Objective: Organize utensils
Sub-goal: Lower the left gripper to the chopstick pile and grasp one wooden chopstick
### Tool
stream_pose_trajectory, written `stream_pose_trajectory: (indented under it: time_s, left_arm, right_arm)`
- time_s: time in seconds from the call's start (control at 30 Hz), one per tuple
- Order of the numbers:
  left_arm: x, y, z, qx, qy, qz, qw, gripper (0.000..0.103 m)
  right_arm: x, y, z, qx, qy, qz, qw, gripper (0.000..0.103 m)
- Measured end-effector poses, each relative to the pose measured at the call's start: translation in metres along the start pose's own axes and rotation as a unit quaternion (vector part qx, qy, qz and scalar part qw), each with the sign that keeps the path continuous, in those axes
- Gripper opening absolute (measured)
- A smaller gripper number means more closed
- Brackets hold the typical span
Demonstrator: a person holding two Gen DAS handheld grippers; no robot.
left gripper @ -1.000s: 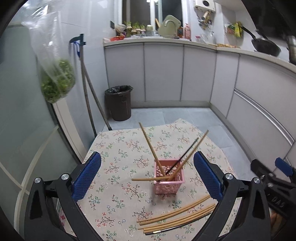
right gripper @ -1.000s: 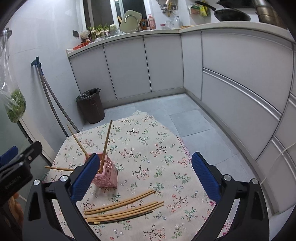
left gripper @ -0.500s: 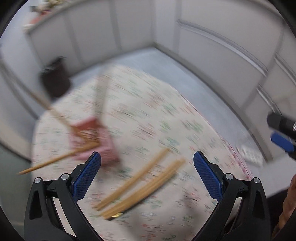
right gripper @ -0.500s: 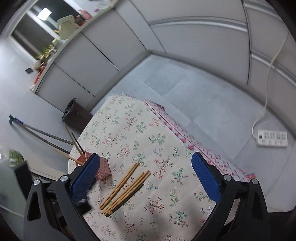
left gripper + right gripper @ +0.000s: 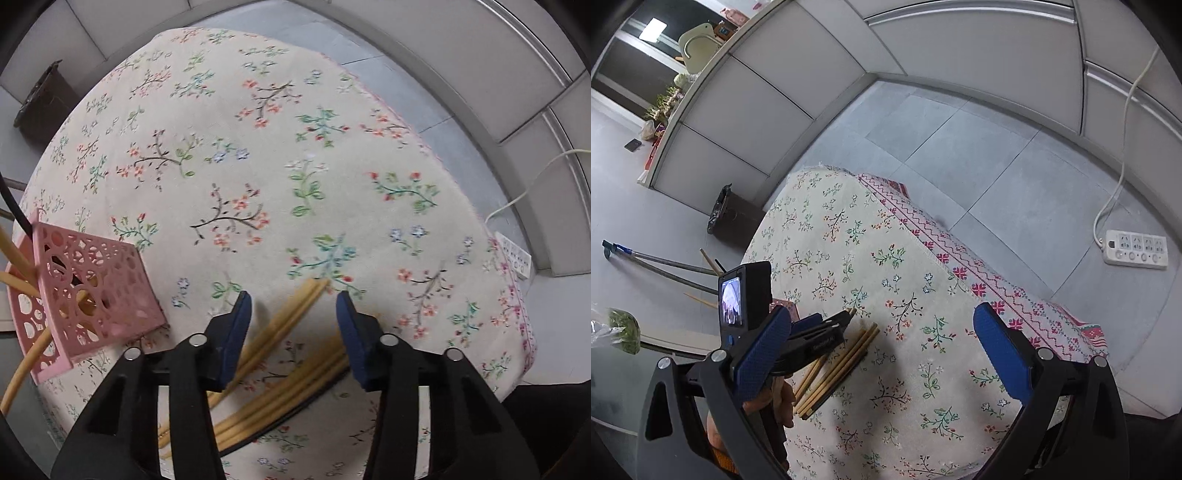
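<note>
**Left gripper low over the loose chopsticks**

We are counting one pink holder (image 5: pixel 88 295) standing near the left edge of the bench (image 5: pixel 332 155), which is wearing a flowered cloth. Four chopsticks are showing in it: three bamboo-coloured (image 5: pixel 22 365) and one dark (image 5: pixel 14 210). Beside it a loose bundle of chopsticks (image 5: pixel 291 310) is lying flat; we are making out about six, with a dark one at the outer edge, though blur is keeping the count uncertain.

The left wrist view is giving us the holder's pierced wall up close. The right wrist view is hiding most of the holder behind the left gripper (image 5: pixel 831 325), yet it is showing the bin (image 5: pixel 733 218), the power strip (image 5: pixel 1134 249) on the floor and a bag of greens (image 5: pixel 624 328).

The left gripper (image 5: pixel 293 301) is hovering with jaws partly open, astride the bundle's tips; whether they are touching, we cannot tell. The right gripper (image 5: pixel 882 343) is hanging wide open, gripping nothing.
</note>
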State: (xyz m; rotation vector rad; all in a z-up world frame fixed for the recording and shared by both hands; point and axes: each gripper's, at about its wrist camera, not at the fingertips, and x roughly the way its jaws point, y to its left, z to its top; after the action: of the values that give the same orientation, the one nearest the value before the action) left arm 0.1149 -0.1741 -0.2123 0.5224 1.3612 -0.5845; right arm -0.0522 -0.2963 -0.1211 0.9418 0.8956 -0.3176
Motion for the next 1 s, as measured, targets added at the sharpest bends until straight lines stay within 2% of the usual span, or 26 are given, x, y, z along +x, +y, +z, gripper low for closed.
stream_pose_trajectory:
  time_s: [0.13,0.33,0.4,0.47,0.67,0.83,0.9,0.93,1.0]
  left_arm:
    - [-0.001,0.006,-0.001,-0.001,-0.002,0.009,1.0000,0.033]
    - [0.008,0.015,-0.001,0.004,0.012,0.013,0.9998,0.030]
    - [0.011,0.018,0.000,0.002,0.010,0.012,0.9999,0.030]
    - [0.010,0.020,0.000,0.001,0.007,0.006,1.0000,0.024]
    - [0.022,0.032,0.001,0.004,0.010,-0.001,0.9999,0.022]
    - [0.016,0.040,-0.013,-0.001,-0.028,0.014,0.9995,0.008]
    - [0.006,0.045,-0.025,-0.005,-0.046,0.019,0.9988,0.008]
    - [-0.001,0.042,-0.033,-0.001,-0.059,0.032,0.9978,0.007]
    - [-0.025,0.044,-0.050,0.007,-0.086,0.031,0.9958,0.007]
  right_arm:
    - [0.008,0.000,-0.001,-0.002,0.018,0.003,1.000,0.096]
    - [0.010,0.001,-0.003,-0.005,0.021,-0.002,1.000,0.096]
    - [0.010,-0.001,-0.002,-0.004,0.022,-0.004,1.000,0.096]
    - [0.011,-0.001,-0.002,-0.004,0.024,-0.003,1.000,0.096]
    - [0.013,0.000,-0.003,-0.010,0.027,-0.010,1.000,0.096]
    - [0.022,-0.002,-0.005,0.001,0.037,-0.025,0.999,0.096]
    - [0.028,-0.004,-0.008,0.007,0.045,-0.031,0.999,0.096]
    - [0.032,-0.004,-0.010,0.008,0.048,-0.035,0.998,0.096]
    - [0.042,-0.002,-0.015,0.006,0.059,-0.046,0.997,0.096]
